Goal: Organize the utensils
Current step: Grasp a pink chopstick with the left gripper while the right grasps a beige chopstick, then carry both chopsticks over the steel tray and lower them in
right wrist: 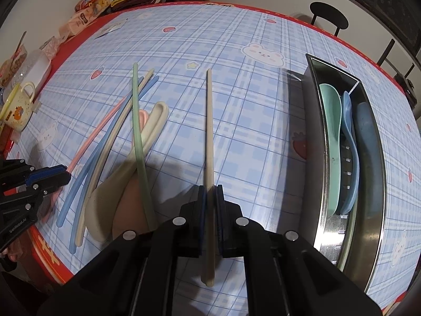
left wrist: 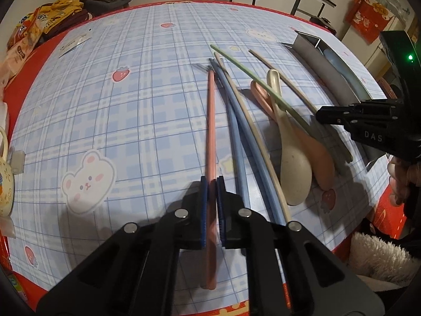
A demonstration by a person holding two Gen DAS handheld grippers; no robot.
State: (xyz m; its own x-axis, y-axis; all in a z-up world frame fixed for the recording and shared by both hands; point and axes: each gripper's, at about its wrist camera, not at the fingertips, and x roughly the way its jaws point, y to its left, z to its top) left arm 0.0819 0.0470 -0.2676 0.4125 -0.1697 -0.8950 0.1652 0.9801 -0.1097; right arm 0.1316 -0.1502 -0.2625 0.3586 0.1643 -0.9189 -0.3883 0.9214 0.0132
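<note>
Left gripper [left wrist: 212, 184] clamps pink chopstick [left wrist: 210, 131], right gripper [right wrist: 209, 192] clamps beige chopstick [right wrist: 209, 131], both on table beside tray [right wrist: 368, 158]; thin sticks may pivot or slip when lifted

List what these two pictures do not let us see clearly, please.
- Pink spoon: in both views mostly hidden under the beige spoon.
- Green chopstick: right wrist view, near end hidden behind the right claw.
- Steel tray: left wrist view, its contents mostly hidden by its wall.
- Dark blue item in the tray: shape unclear.
</note>
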